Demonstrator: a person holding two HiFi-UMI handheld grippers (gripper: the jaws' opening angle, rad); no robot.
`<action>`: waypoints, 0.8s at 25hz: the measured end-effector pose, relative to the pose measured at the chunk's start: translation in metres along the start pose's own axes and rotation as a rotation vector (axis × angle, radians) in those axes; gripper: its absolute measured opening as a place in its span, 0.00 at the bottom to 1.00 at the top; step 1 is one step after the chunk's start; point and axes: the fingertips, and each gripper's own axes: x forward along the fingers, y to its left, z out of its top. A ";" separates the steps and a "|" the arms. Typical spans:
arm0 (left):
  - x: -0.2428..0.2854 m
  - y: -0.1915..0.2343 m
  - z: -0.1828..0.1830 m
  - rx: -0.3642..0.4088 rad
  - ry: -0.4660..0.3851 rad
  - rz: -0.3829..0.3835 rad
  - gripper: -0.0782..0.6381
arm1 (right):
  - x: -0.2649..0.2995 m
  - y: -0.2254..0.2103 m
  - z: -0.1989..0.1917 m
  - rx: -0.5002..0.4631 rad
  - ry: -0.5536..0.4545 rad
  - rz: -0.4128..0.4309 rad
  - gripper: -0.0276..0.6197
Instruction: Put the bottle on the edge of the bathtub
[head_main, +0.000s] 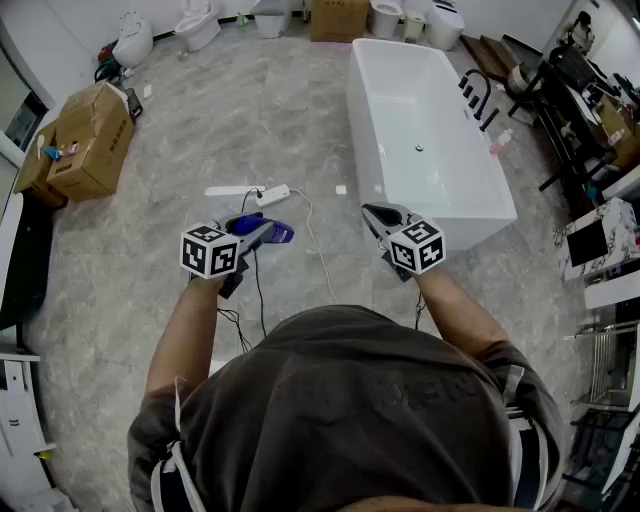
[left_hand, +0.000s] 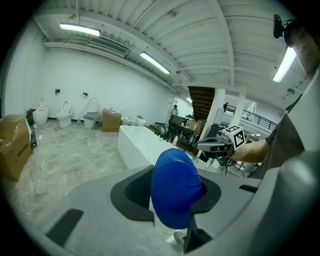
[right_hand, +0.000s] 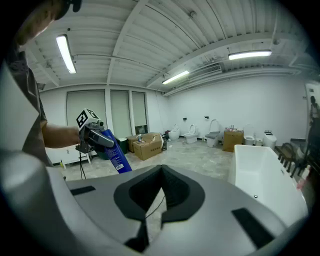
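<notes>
Between the jaws of left claw (head_main: 252, 236): blue bottle (head_main: 281, 234), pinched from both sides, held off the floor. Confirmed in left gripper view: rounded blue end filling the gap, dark pads tight against it left and right. From right gripper view: tilted, white label patch on its side, sticking out ahead of and below that claw's marker cube.

Right of left claw, well apart, roughly level with it: right claw (head_main: 378, 214). Jaws pressed together, nothing gripped. Only a thin slit left, with floor and a bit of cable showing through.

Ahead of right claw, slightly to its right: white bathtub (head_main: 356, 120). Near end just beyond the claw tips in head view, not touching. Ahead-right of left claw and farther off. Black faucet (head_main: 478, 98) at the tub's right side, away from both claws. Bottle not yet on the rim.

Ahead of left claw, on the floor: white power strip (head_main: 272, 195). Cable (head_main: 318, 250) running back from it toward the person, passing between the two claws.

Far ahead-left of left claw: cardboard box (head_main: 92, 140). Well beyond both claws, by the far wall: toilets (head_main: 198, 25).

Behind each claw: bare forearm, then dark grey T-shirt.
</notes>
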 end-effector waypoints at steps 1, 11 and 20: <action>-0.001 0.000 0.000 -0.002 -0.001 -0.001 0.29 | 0.000 0.000 0.001 0.000 0.001 -0.001 0.03; 0.003 -0.002 0.001 -0.010 -0.003 -0.015 0.29 | -0.002 -0.004 0.000 0.011 0.003 -0.017 0.03; 0.001 0.008 -0.005 -0.011 0.002 -0.058 0.29 | 0.005 0.001 -0.001 0.030 0.006 -0.050 0.03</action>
